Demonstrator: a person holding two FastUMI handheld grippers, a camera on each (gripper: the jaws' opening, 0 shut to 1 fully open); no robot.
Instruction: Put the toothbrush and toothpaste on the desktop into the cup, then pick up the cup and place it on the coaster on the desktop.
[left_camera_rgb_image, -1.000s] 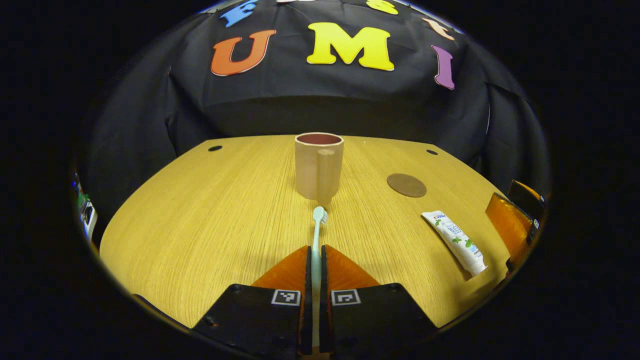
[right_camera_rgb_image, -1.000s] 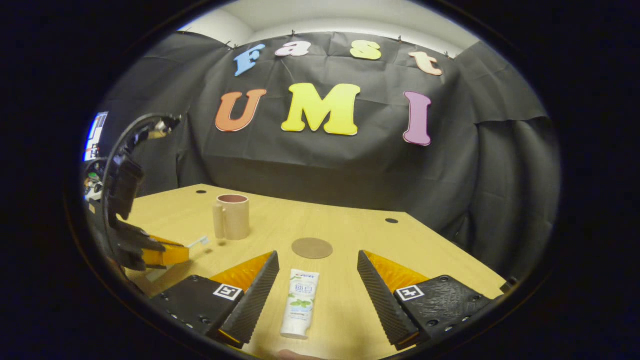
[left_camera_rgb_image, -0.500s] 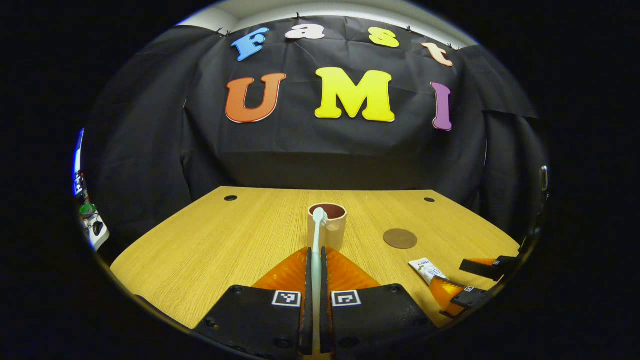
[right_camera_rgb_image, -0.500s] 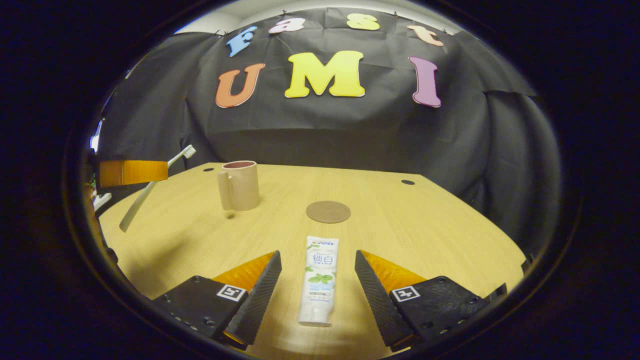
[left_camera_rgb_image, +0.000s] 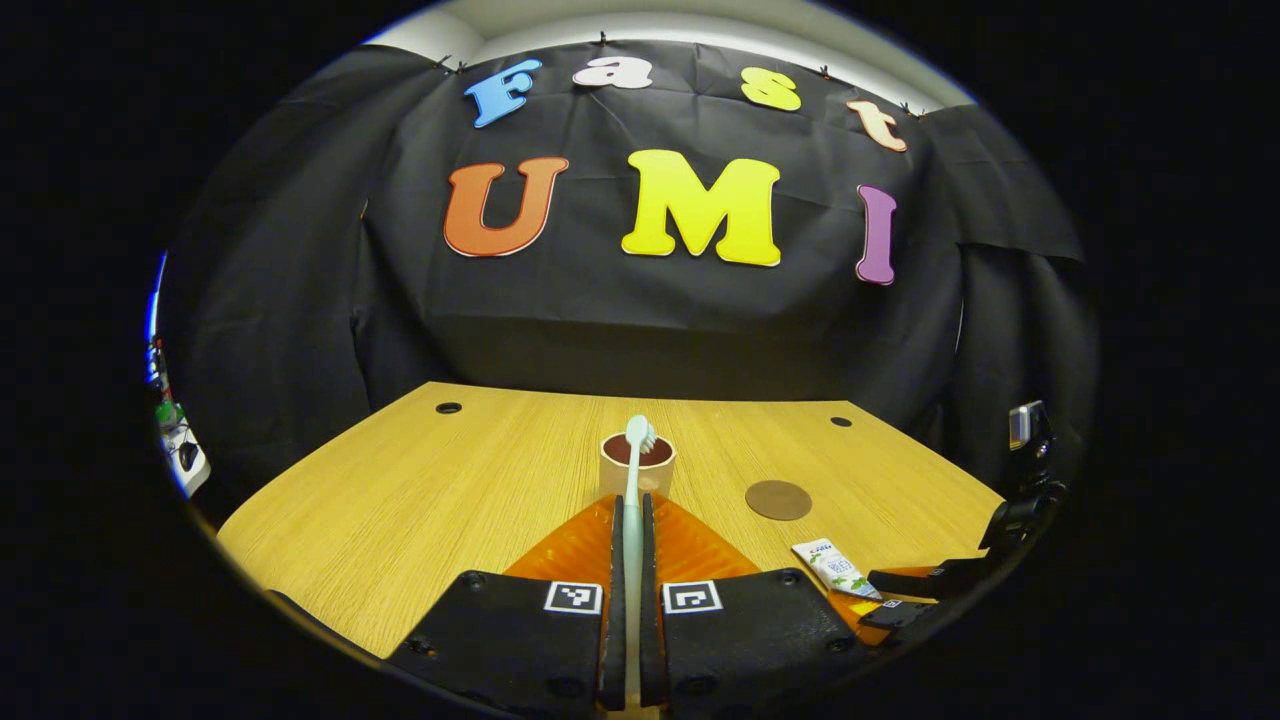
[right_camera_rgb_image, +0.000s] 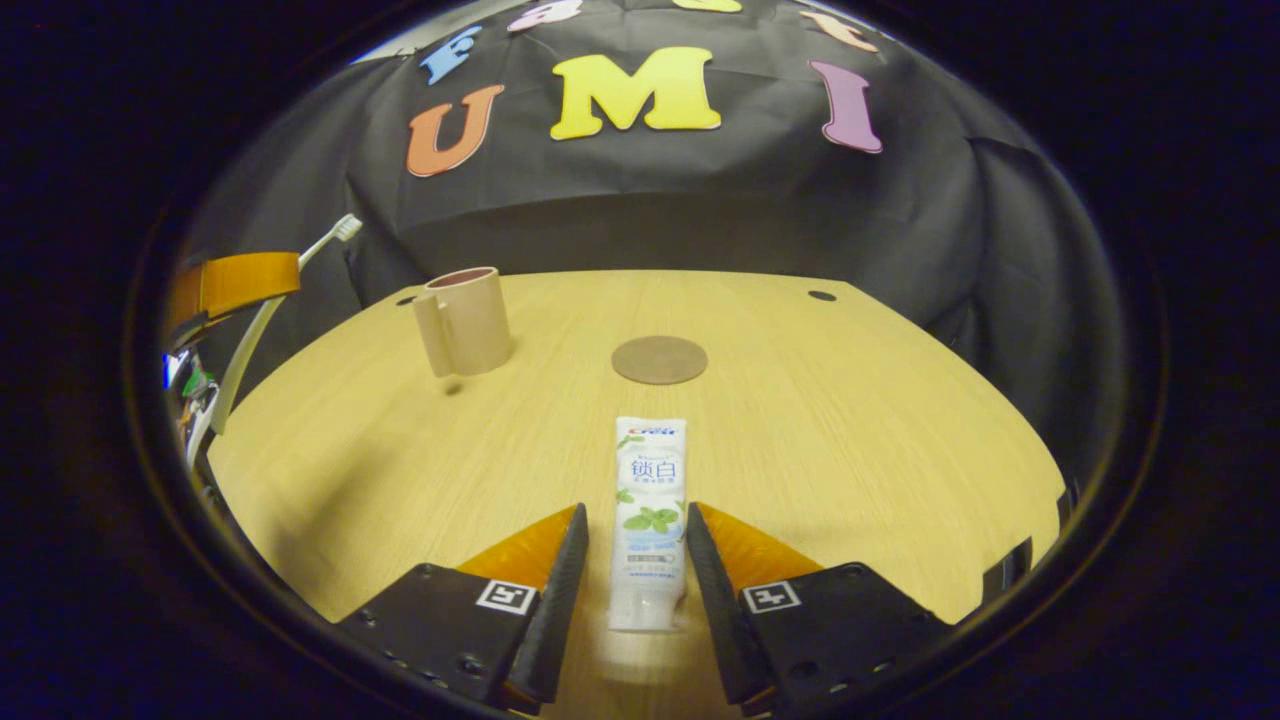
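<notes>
Risk entry: left hand-held gripper (left_camera_rgb_image: 630, 600) pinching toothbrush (left_camera_rgb_image: 634, 480), head lined over cup (left_camera_rgb_image: 637, 465) at frame centre, may clip rim; right hand-held gripper (right_camera_rgb_image: 635, 570), spread, straddles toothpaste (right_camera_rgb_image: 648, 520) on bench (right_camera_rgb_image: 850, 420) and may nudge it.

The left tool (left_camera_rgb_image: 630, 520) is clamped tight on the toothbrush (left_camera_rgb_image: 634, 480), its fingers (left_camera_rgb_image: 612, 560) pressed together with only the handle between them, held raised and level. The right tool (right_camera_rgb_image: 635, 545) sits low over the table (right_camera_rgb_image: 850, 420), fingers (right_camera_rgb_image: 565, 580) narrowed around the toothpaste (right_camera_rgb_image: 648, 510), whether they touch it cannot be told.
</notes>
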